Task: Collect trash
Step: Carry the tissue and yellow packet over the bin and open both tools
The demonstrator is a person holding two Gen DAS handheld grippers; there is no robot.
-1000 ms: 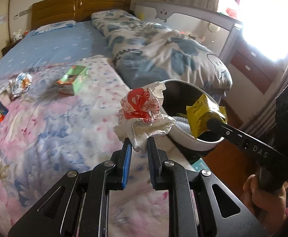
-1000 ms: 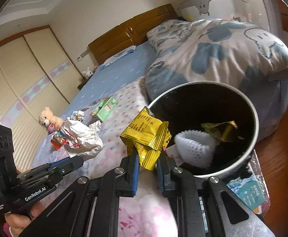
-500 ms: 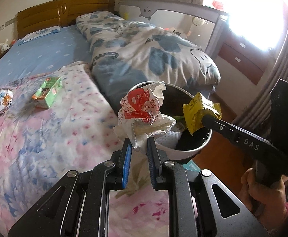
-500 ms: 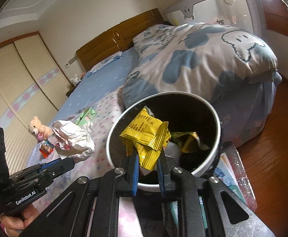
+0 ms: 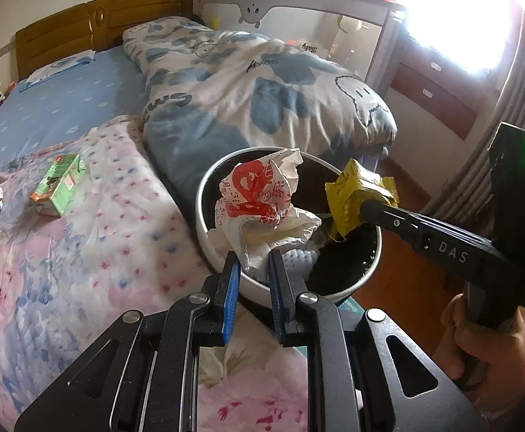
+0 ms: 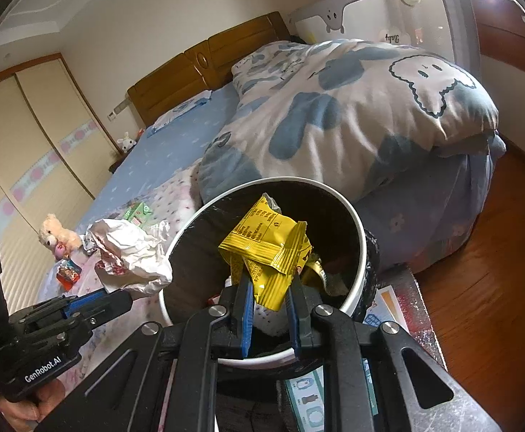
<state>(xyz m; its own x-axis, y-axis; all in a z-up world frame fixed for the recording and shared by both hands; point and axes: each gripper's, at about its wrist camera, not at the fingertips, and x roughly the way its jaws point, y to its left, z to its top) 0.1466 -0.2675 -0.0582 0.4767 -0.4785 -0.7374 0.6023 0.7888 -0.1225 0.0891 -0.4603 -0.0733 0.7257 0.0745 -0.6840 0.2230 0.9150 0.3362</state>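
Trash: we hold a crumpled wrapper (image 5: 262, 198) in the left gripper (image 5: 253, 270) and a yellow packet (image 6: 266, 248) in the right gripper (image 6: 267, 295), both clamped.
Position: both hang over the bin (image 6: 357, 237) mouth; release drops straight down.
Bin contents: white mesh, gold foil.
Bed (image 5: 100, 216): green carton (image 5: 58, 189) remains.

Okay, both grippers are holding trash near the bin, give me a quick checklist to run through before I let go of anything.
1. Yellow wrapper over the bin opening: ok.
2. Right gripper clamped on the wrapper: ok.
3. Crumpled paper fully over the opening: cannot tell; in the right view it sits at the rim's outer edge.
4. Left gripper clamped on the paper: ok.
5. Room left in the bin: ok, trash lies low inside.
6. Green carton on the bed yet to collect: not ok.
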